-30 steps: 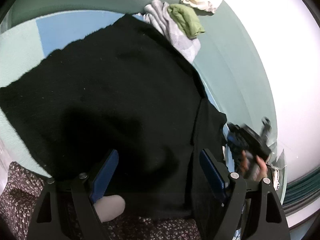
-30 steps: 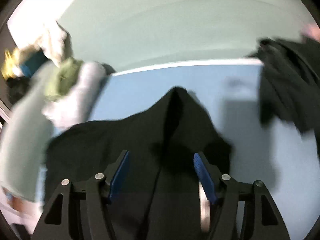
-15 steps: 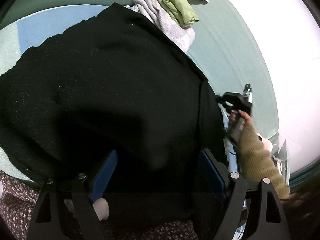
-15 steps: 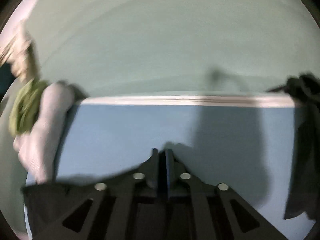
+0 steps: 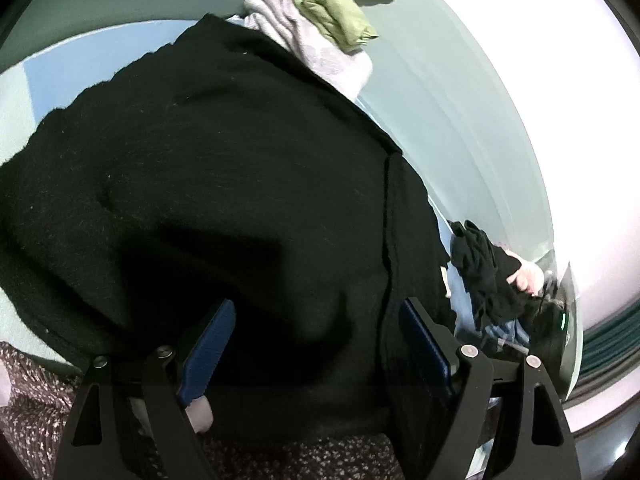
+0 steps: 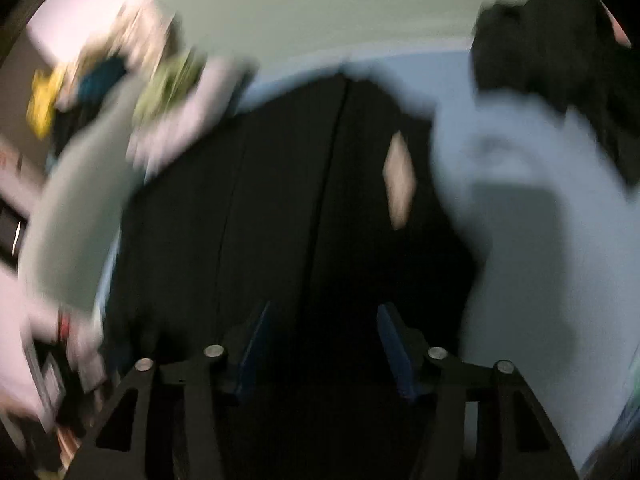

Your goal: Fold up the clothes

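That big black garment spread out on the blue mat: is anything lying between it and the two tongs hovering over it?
Nothing visible does. The black garment lies directly under both the left tongs and the right tongs, with no other item between. The grey and green clothes sit off at its far edge.

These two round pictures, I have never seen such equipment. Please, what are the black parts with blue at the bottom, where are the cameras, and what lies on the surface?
There is no robot here: a person holds a hand tool with two fingers in each hand, and each tool carries a wide-angle camera looking forward along its fingers. The black arms with blue pads are those fingers.

The left gripper stands open over a large black garment spread on a blue sheet. Beyond it lie a grey garment and a green one.

The right view is blurred. The right gripper has just been opening and presses on nothing; the black cloth lies below it.
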### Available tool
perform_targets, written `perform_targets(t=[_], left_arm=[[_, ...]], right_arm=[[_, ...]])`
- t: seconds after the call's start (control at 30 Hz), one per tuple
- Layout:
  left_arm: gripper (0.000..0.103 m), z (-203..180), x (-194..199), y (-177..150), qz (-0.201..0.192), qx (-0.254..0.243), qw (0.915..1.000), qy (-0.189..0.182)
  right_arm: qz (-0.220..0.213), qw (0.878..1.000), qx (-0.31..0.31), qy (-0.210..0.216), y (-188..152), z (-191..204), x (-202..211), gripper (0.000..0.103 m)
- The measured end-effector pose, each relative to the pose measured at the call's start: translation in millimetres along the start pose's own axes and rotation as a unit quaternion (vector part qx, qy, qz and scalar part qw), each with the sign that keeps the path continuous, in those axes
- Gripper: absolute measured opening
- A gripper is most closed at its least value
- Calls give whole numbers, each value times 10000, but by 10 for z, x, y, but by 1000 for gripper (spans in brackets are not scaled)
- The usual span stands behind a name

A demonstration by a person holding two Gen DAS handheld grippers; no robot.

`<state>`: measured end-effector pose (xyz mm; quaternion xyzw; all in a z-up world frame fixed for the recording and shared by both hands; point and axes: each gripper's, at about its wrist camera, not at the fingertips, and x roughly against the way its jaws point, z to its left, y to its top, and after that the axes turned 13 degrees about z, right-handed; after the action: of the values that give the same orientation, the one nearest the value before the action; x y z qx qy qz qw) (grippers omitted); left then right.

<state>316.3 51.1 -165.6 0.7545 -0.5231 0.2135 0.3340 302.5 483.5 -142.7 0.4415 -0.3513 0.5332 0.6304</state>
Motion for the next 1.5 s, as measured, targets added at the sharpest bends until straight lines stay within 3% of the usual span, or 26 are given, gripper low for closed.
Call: perform_targets(t=[0.1, 0.17, 0.23, 0.33, 0.37, 0.4, 0.47, 0.53, 0.63, 0.73, 0.8, 0.83, 0.87, 0.9, 0.93, 1.1, 1.2, 1.37, 1.4, 1.43, 1.5], left_arm=[[83, -13, 57, -60, -7, -105, 9999, 96], [83, -1, 100, -88, -37, -127, 9998, 124], [83, 26, 120, -95, -75, -76, 9999, 116], [83, 54, 129, -95, -89, -25, 9999, 120], [83, 57, 130, -98, -80, -32, 9999, 141], [83, 45, 112, -86, -65, -45, 9998, 180], [83, 26, 70, -69, -26, -71, 9997, 241], [83, 28, 61, -64, 3, -82, 9996, 256], [83, 42, 63, -51, 2, -61, 9998, 171], [83, 70, 80, -46, -5, -17, 10000, 80], [83, 75, 81, -46, -8, -2, 10000, 40], [83, 62, 67, -46, -5, -15, 10000, 36], [83, 57, 68, -49, 4, -30, 10000, 38], [83, 54, 71, -52, 14, -46, 10000, 41], [83, 54, 78, -55, 19, -52, 10000, 33], [83, 71, 103, -56, 26, -50, 10000, -42], [83, 70, 90, -51, 23, -43, 10000, -64], [83, 66, 40, -24, -35, -8, 9999, -120], [83, 37, 18, 6, 24, -95, 10000, -17], [83, -74, 5, 105, 9, -498, 9986, 199], [70, -320, -16, 324, -46, -1396, 9880, 659]], right_arm=[[166, 9997, -200, -50, -254, 105, -232, 54], [18, 9993, -358, 42, -217, 150, -273, 54], [65, 9991, -408, 76, -124, 241, -323, 47], [208, 9993, -285, -116, -40, 449, -492, 42], [237, 9992, -234, -234, -22, 512, -543, 34], [221, 9990, -214, -339, -17, 539, -551, 17], [132, 9992, -286, -260, -6, 535, -481, 8], [-172, 9979, -559, 289, -13, 421, -244, 2], [-711, 9928, -918, 307, -72, 197, 152, 2], [-616, 9926, -1043, -81, -201, -58, 291, 3], [-524, 9938, -932, -312, -255, -103, 259, 20], [-412, 9944, -903, -358, -252, -106, 236, 35], [-313, 9949, -880, -375, -264, -137, 253, 62], [-214, 9953, -857, -391, -276, -167, 271, 64], [-202, 9955, -836, -392, -270, -172, 302, 63], [-1028, 9894, -1028, -7, 95, -145, 651, 63], [-1204, 9896, -706, -345, 420, -155, 816, 63], [-1196, 9848, 187, -1249, 1287, 452, 314, 62], [-1129, 9824, 420, -1426, 1481, 590, 161, 59], [-1051, 9804, 611, -1549, 1660, 714, 16, 57], [-836, 9804, 808, -1588, 1882, 797, -185, 40]])
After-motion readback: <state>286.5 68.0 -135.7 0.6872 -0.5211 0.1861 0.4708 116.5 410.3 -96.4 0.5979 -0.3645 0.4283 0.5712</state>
